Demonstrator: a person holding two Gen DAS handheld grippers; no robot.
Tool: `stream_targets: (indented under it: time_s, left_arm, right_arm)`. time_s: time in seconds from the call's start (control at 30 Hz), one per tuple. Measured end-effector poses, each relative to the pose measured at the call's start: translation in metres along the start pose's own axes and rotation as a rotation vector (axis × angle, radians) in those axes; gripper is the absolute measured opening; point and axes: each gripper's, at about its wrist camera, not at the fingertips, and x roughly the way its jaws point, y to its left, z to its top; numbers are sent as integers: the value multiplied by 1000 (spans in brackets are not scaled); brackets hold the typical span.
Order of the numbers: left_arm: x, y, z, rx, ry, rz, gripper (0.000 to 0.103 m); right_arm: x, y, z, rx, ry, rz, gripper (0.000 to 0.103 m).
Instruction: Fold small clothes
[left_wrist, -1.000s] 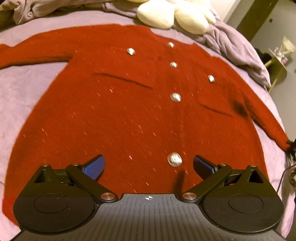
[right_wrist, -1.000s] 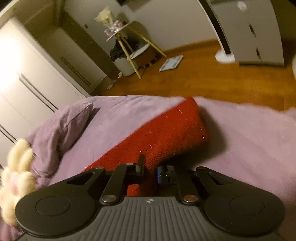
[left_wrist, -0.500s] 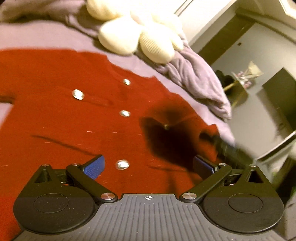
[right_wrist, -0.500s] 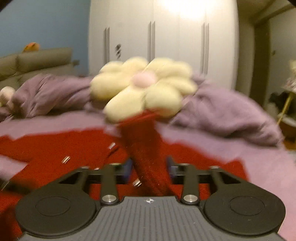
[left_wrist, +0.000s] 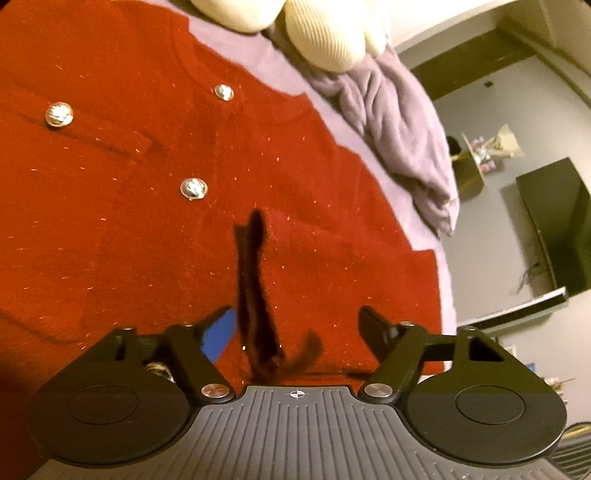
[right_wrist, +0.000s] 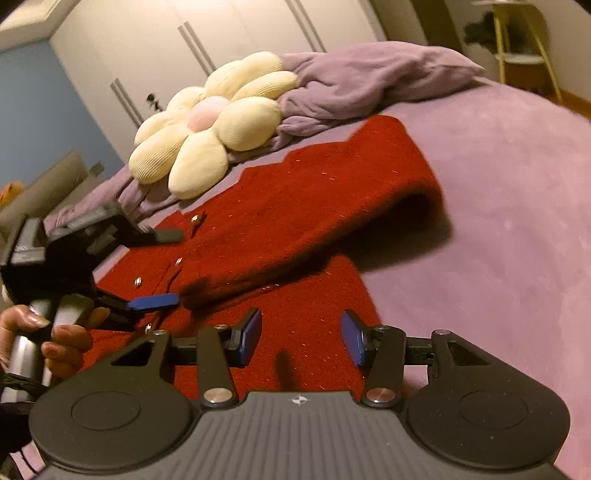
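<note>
While parted, right tool (right_wrist: 301, 338) (empty), over cardigan (right_wrist: 295, 221)

Cardigan (right_wrist: 295, 206) on bed (right_wrist: 498, 177), sleeve (right_wrist: 332, 206) folded across; flower pillow (right_wrist: 207, 125) behind.

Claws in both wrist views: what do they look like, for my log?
Both are matte black plastic. The right claw has a ribbed grey-black deck with a small crosshair mark, two round discs, silver pivot screws and blue ribbed pads. The left claw is built the same. In the right wrist view it sits on a silver-grey handle.
</note>
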Motion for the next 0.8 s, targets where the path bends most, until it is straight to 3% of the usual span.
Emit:
stream_targets:
  time_s: [0.07, 0.13, 0.17, 0.3, 0.47, 0.6, 0.8]
  left_arm:
    - [8, -1, 0, 8, 10, 14, 66]
    - [13, -4, 0, 24, 0, 17, 48]
    - [17, -6, 2, 30, 10, 12, 15]
    - [18, -15, 10, 86, 7, 30, 12]
    - [-35, -26, 37, 184, -94, 20, 12]
    - [-81, -4, 61, 241, -207, 144, 12]
    - [-102, 76, 75, 143, -239, 316, 12]
  right_arm:
    - [2, -1, 0, 14, -3, 10, 48]
    - [4, -1, -1, 10, 0, 13, 48]
    - [6, 1, 1, 9, 3, 15, 48]
    - [6, 4, 8, 2, 3, 23, 48]
    - [5, 12, 29, -27, -25, 29, 48]
    - [21, 22, 47, -30, -20, 58, 48]
    - [60, 28, 57, 28, 45, 81, 48]
